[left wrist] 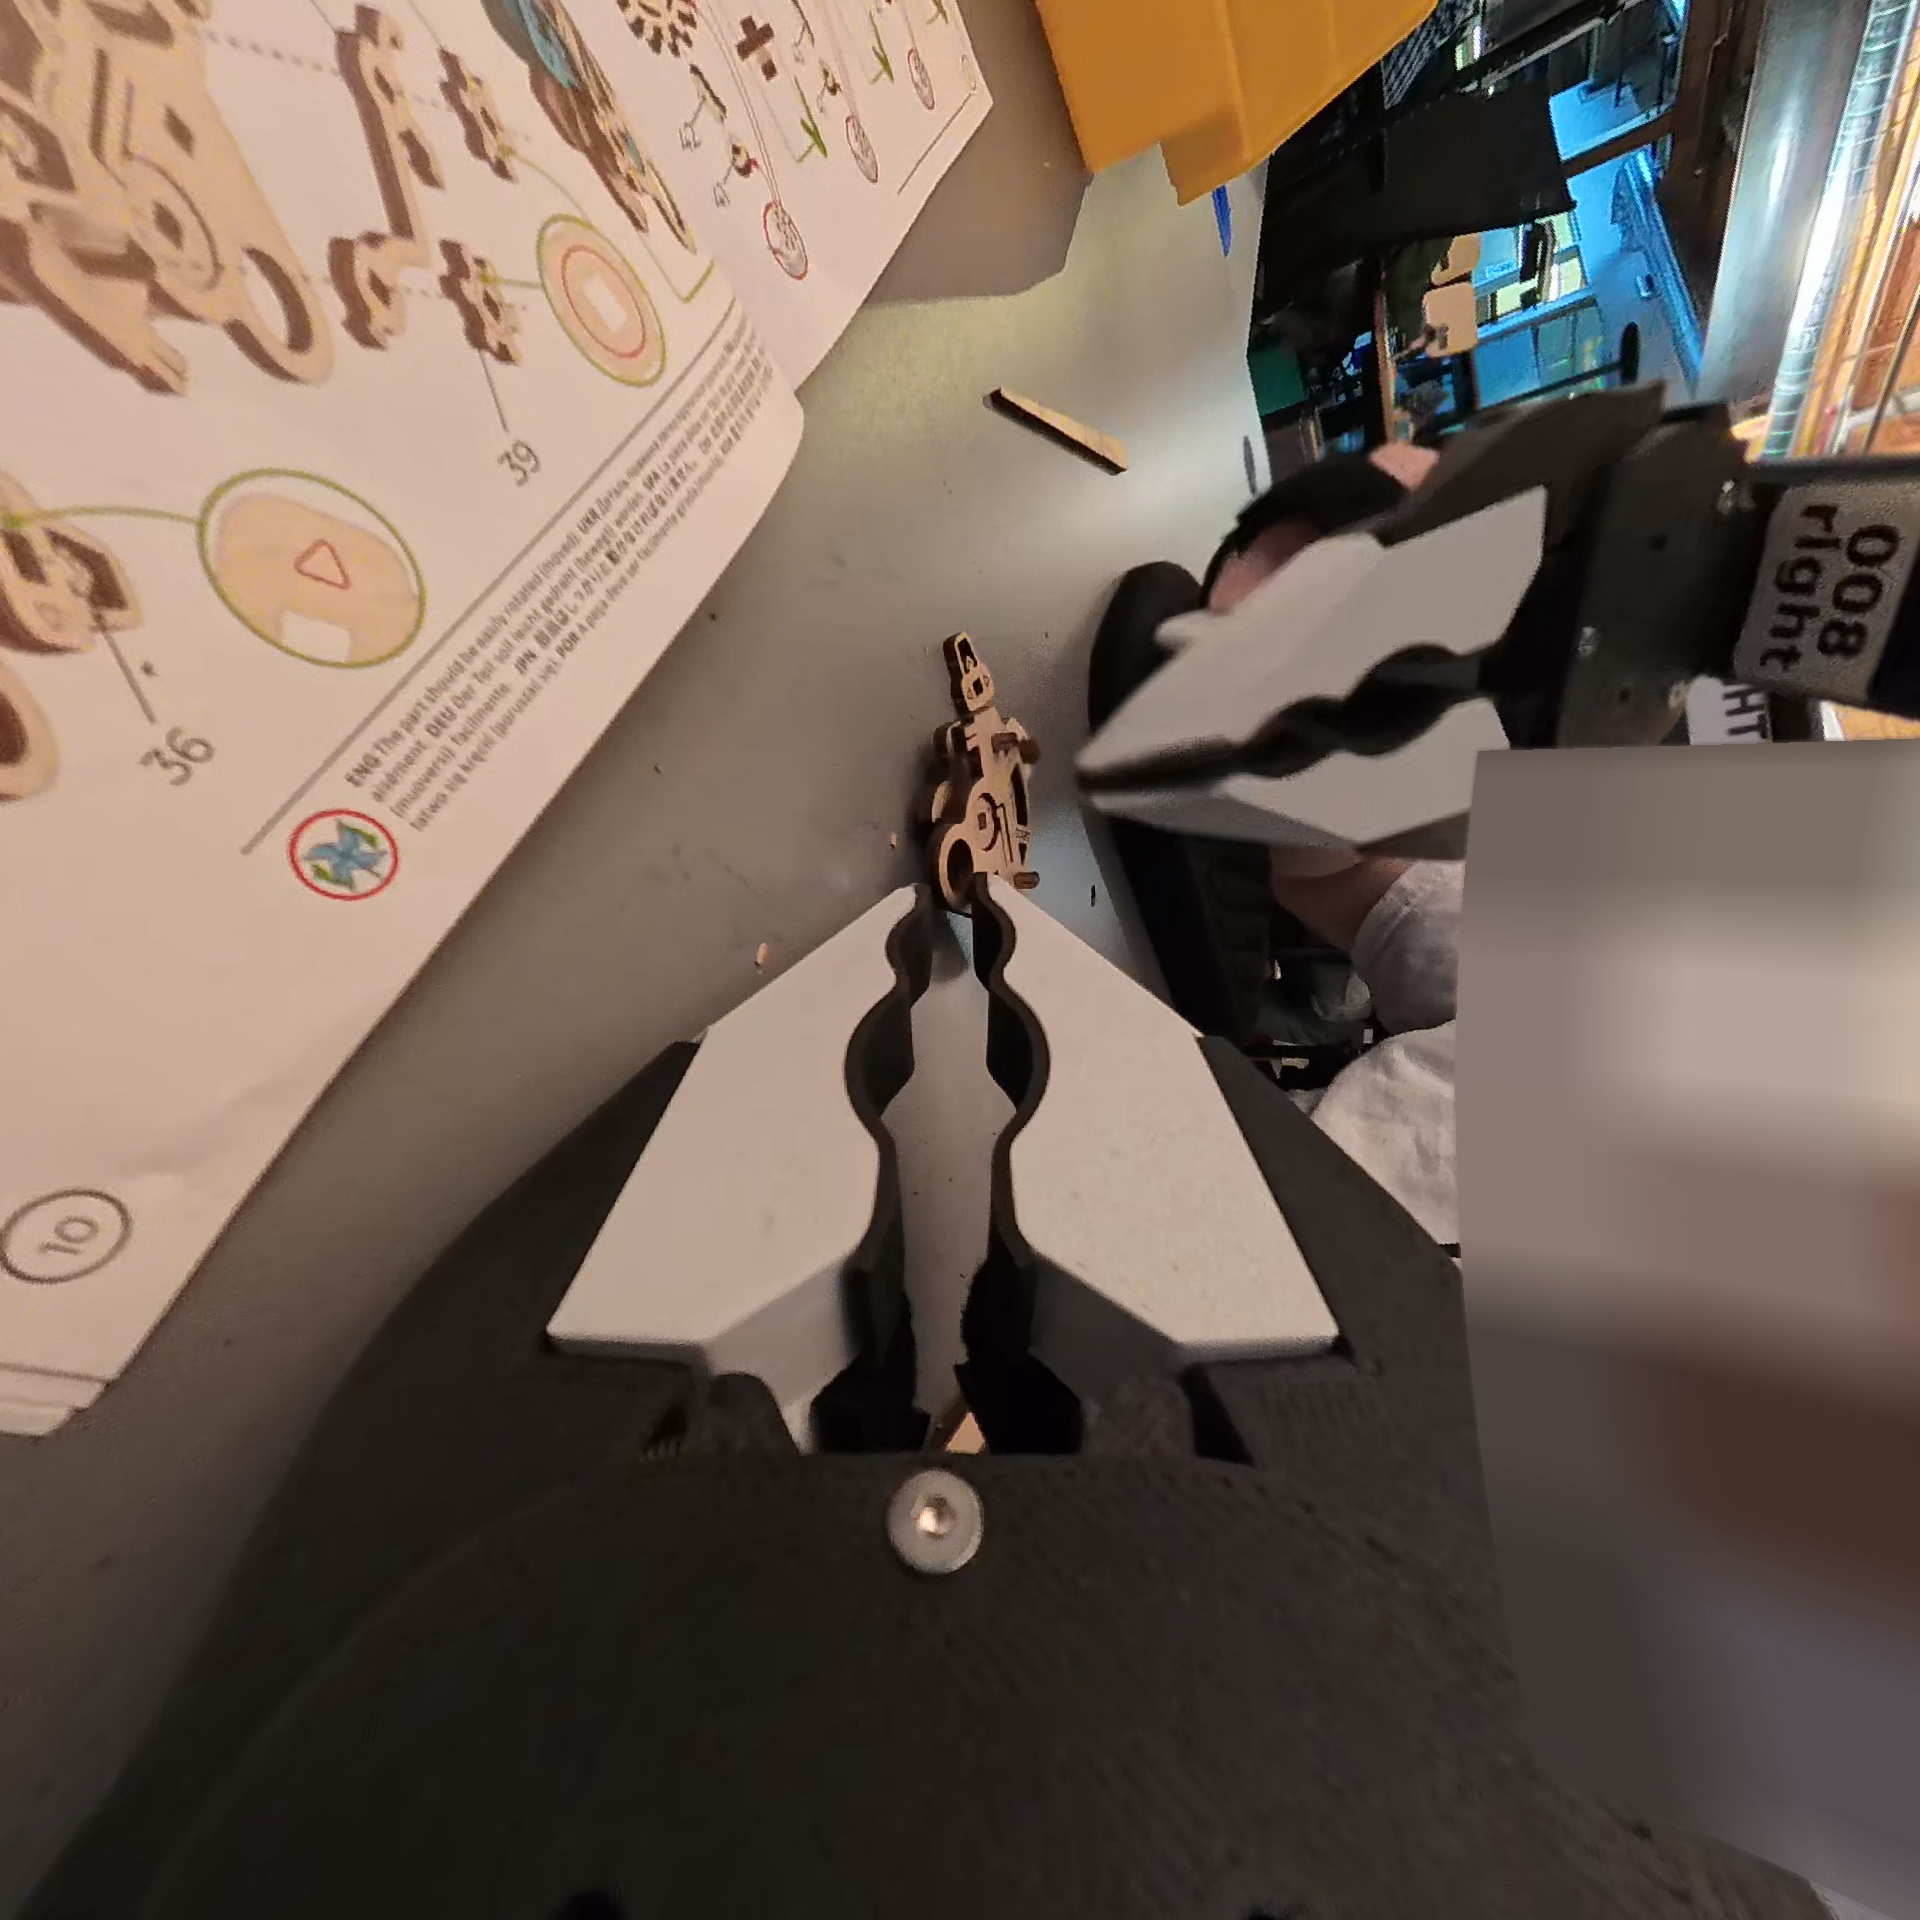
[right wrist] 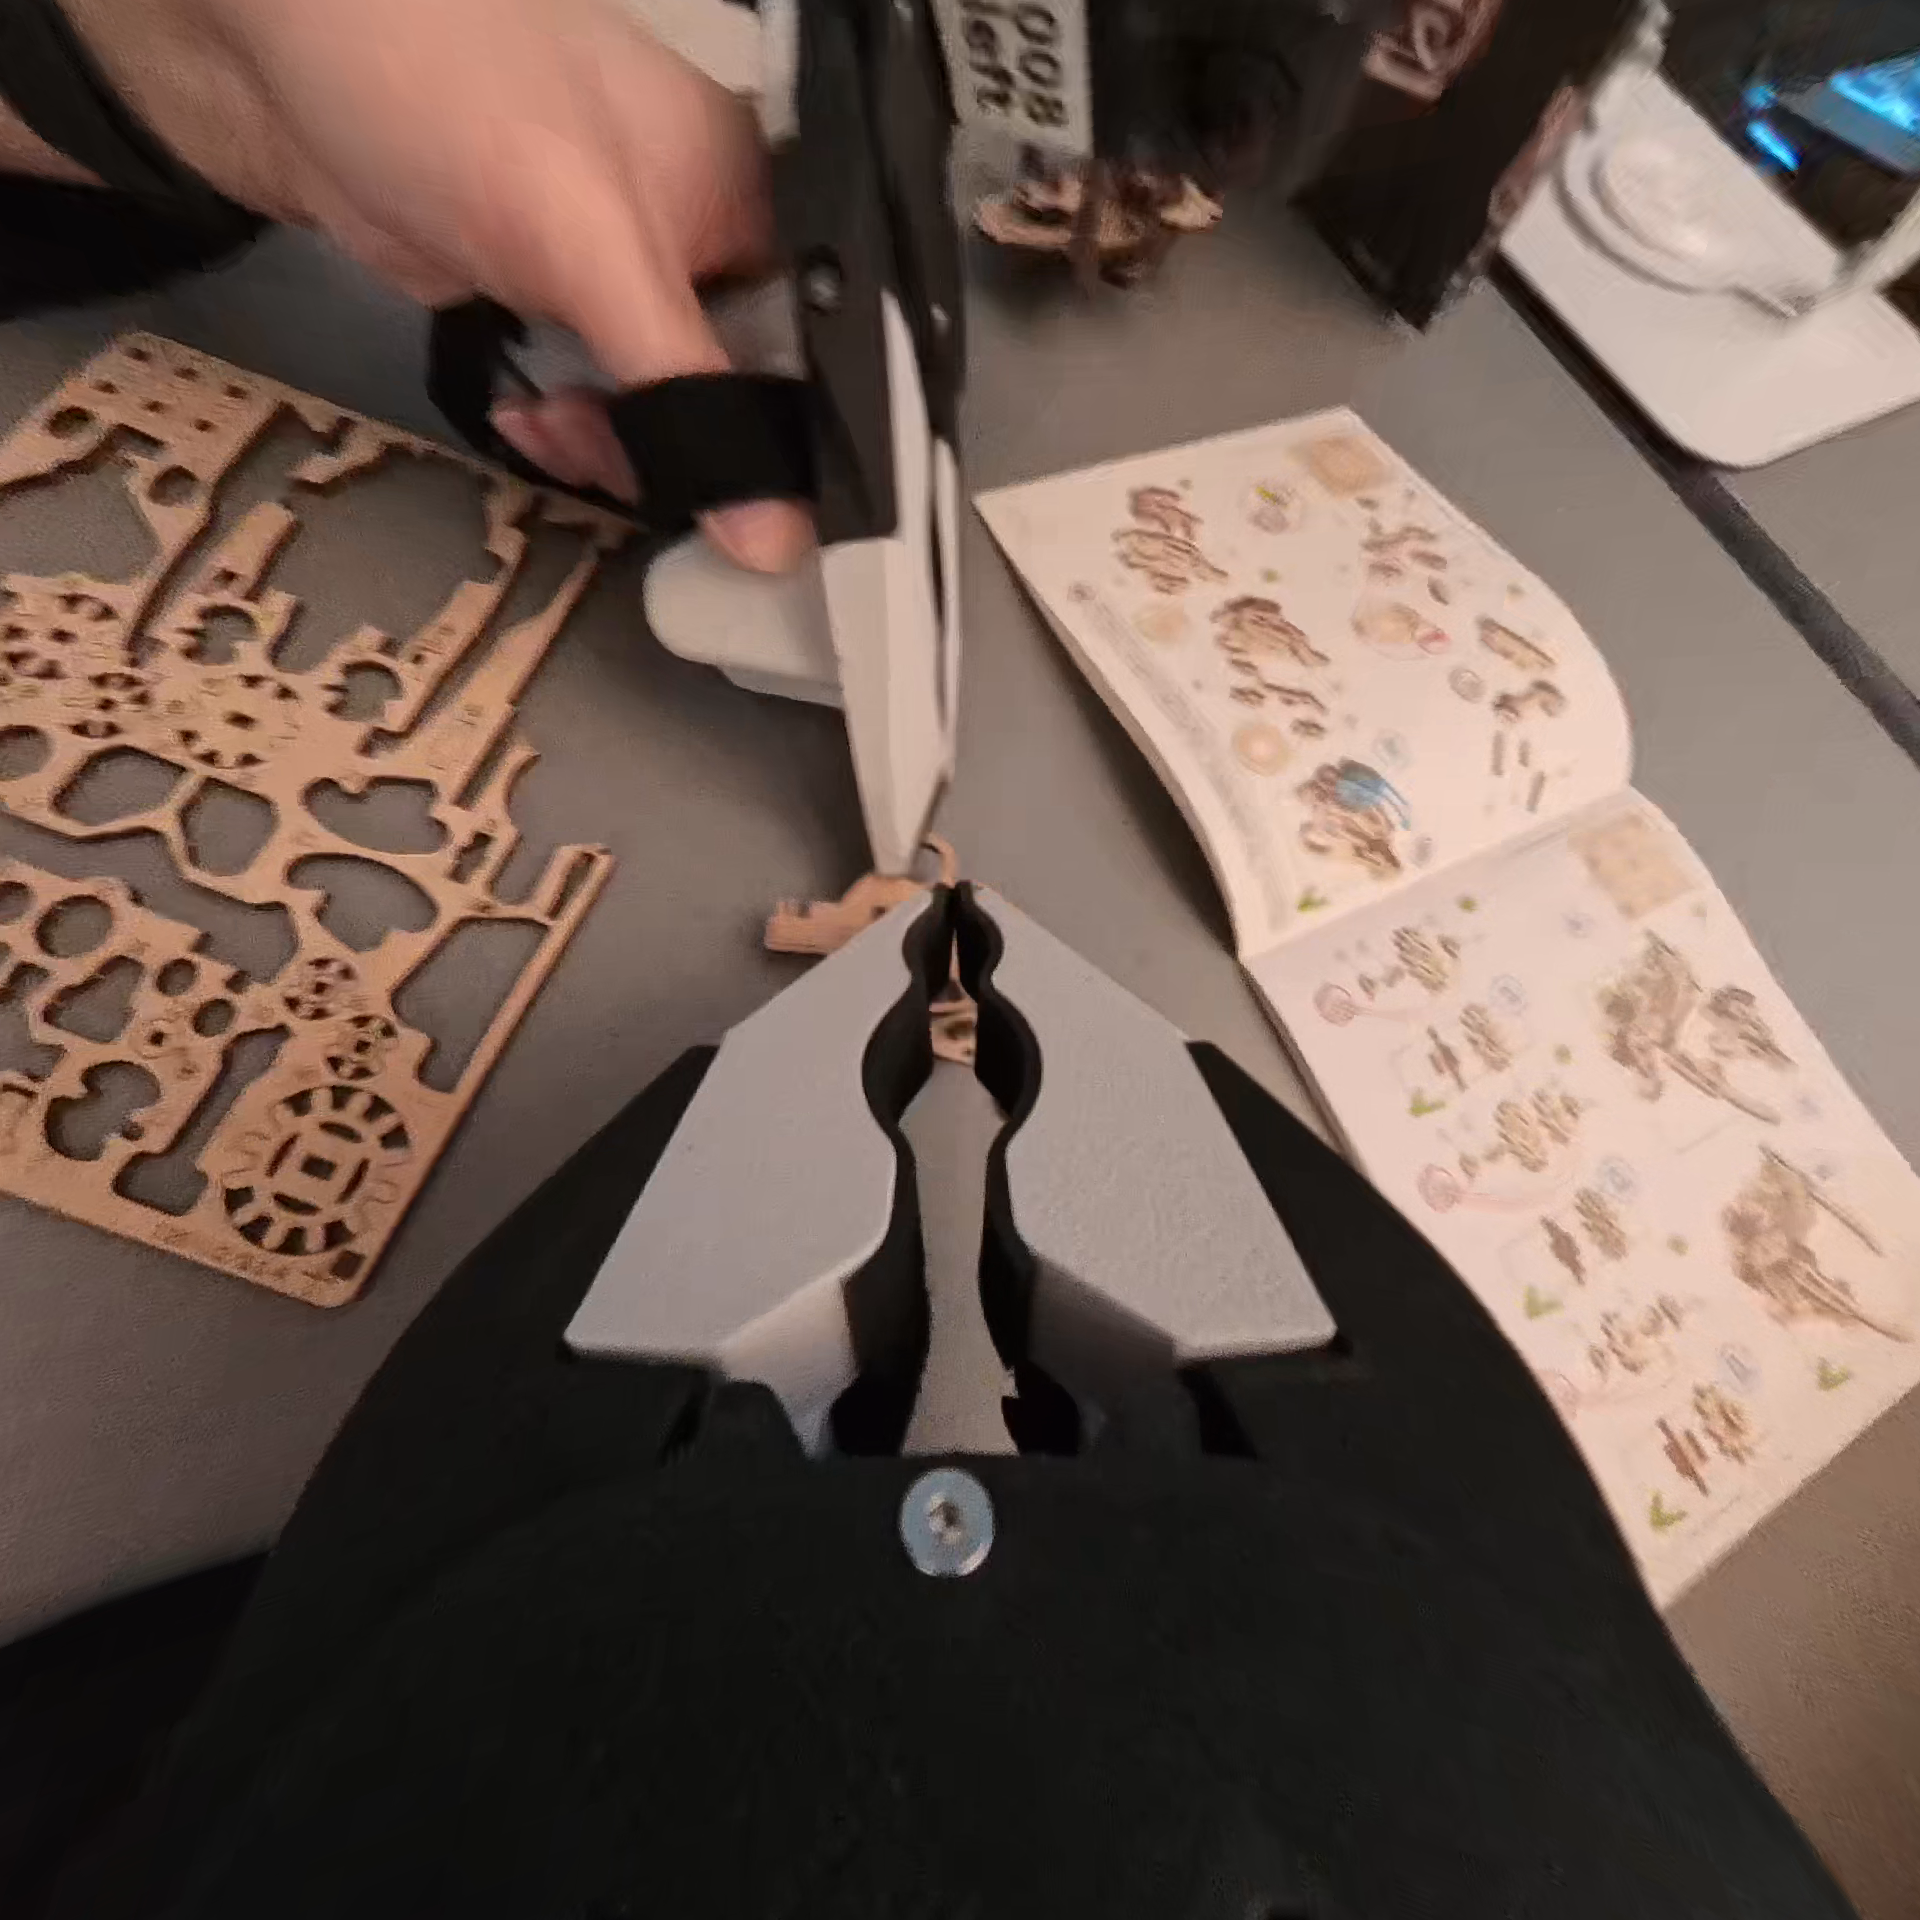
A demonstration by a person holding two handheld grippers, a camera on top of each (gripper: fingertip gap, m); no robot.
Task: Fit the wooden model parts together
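Observation:
A small wooden model sub-assembly [left wrist: 982, 800] with short pins sticking out stands above the grey table [left wrist: 852, 582]. My left gripper [left wrist: 956, 896] is shut on its lower ring-shaped end. My right gripper [left wrist: 1091, 774] comes in from the right, jaws together, its tips just beside the assembly's pins; nothing shows between them. In the right wrist view my right gripper [right wrist: 954, 891] is shut. The left gripper [right wrist: 909, 847] reaches down from above, and part of the assembly [right wrist: 821, 920] shows just behind the tips. A hand [right wrist: 499, 156] holds the left gripper.
An open instruction booklet [left wrist: 416, 468] lies left of the assembly, and shows at right in the right wrist view [right wrist: 1455, 883]. A punched-out wooden sheet [right wrist: 239, 779] lies at left. A loose wooden strip [left wrist: 1055, 428], a yellow bin [left wrist: 1195, 73] and a white tray [right wrist: 1714, 343] stand farther off.

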